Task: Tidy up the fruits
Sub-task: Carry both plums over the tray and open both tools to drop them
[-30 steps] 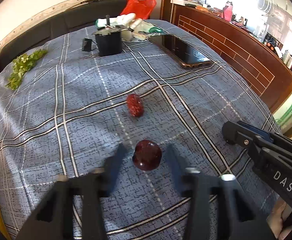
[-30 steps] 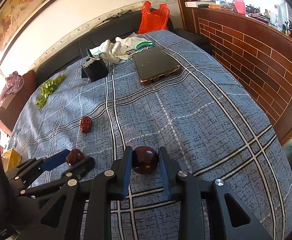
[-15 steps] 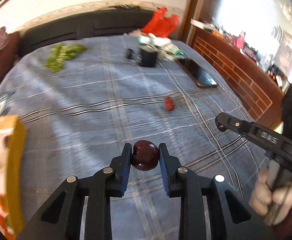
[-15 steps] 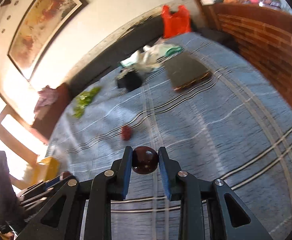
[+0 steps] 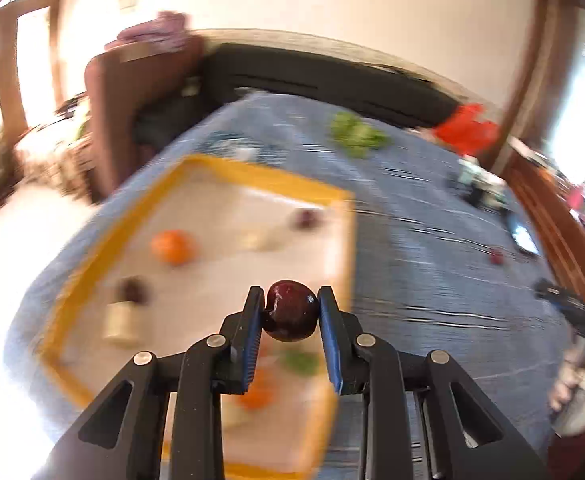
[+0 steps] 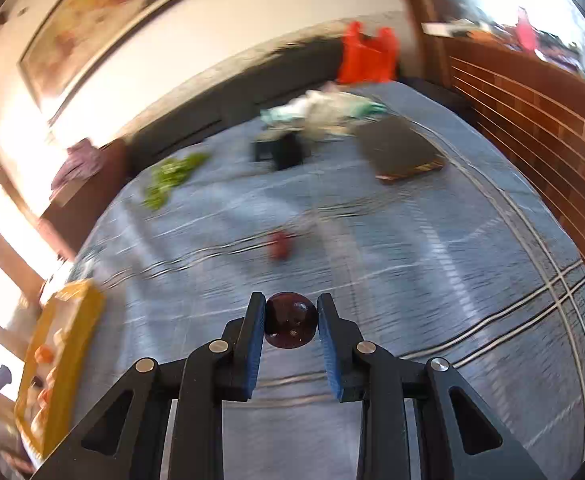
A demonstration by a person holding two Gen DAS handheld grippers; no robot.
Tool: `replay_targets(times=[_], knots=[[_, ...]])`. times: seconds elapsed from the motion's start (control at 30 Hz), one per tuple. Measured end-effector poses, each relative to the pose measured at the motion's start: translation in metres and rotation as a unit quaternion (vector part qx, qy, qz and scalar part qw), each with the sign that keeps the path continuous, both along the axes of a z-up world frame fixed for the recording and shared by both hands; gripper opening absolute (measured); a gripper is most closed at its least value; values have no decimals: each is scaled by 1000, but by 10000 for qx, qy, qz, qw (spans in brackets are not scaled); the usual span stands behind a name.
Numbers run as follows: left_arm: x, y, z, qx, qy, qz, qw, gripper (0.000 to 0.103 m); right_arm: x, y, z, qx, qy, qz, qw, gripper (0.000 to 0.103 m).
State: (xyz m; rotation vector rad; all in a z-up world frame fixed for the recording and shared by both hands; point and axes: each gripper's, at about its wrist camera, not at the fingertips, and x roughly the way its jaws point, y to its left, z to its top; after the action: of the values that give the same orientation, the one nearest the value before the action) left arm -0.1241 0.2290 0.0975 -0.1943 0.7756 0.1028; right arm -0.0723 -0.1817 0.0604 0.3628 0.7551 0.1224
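1. A dark plum (image 5: 290, 316) is pinched by the left gripper (image 5: 290, 318) above the yellow tray's (image 5: 252, 170) near edge, likely for dropping in.
2. Another plum (image 6: 290, 319) is pinched by the right gripper (image 6: 290, 320) over the table (image 6: 452, 260), probably bound for that tray too.

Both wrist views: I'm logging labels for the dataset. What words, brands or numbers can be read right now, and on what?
None can be read.
The right gripper shows no lettering through the motion blur in the left wrist view.
The framed picture on the wall shows only blurred colour.
The yellow-rimmed tray and the small pale box in it carry nothing legible.
The left gripper bears no markings.
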Motion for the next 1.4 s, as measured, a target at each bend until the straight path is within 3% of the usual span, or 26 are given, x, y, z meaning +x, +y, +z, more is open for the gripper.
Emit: replay_targets(times=[0.1, 0.2, 0.4, 0.7, 0.77, 0.87, 0.97, 1.13, 1.3, 1.4], knots=[[-11, 39, -7, 78, 16, 509, 9987, 27, -9, 50, 20, 32, -103, 619, 9980, 29], [-20, 68, -18, -88, 68, 776, 9969, 27, -15, 110, 29, 24, -90, 1329, 9911, 29], [-23, 96, -34, -178, 176, 942, 9952, 27, -26, 227, 14, 173, 313, 2570, 9658, 30], [-20, 122, -52, -585, 229, 1091, 9920, 27, -18, 346, -4, -38, 703, 3406, 9376, 30], [-23, 127, -52, -678, 196, 1117, 9912, 34, -14, 363, -11, -174, 763, 3457, 9351, 30], [-31, 134, -47, -782, 42, 1180, 9899, 48, -10, 382, -20, -359, 800, 3497, 9328, 31], [-38, 137, -42, -838, -90, 1207, 9891, 55, -8, 390, -26, -350, 867, 3533, 9308, 31], [-45, 144, -36, -945, -224, 1284, 9870, 58, -13, 381, -18, -259, 758, 3439, 9356, 31], [-47, 139, -32, -868, -251, 1299, 9874, 61, -19, 363, -6, -157, 563, 3180, 9463, 34], [-49, 130, -26, -621, -293, 1294, 9892, 61, -34, 341, 3, -273, 173, 2707, 9621, 38]])
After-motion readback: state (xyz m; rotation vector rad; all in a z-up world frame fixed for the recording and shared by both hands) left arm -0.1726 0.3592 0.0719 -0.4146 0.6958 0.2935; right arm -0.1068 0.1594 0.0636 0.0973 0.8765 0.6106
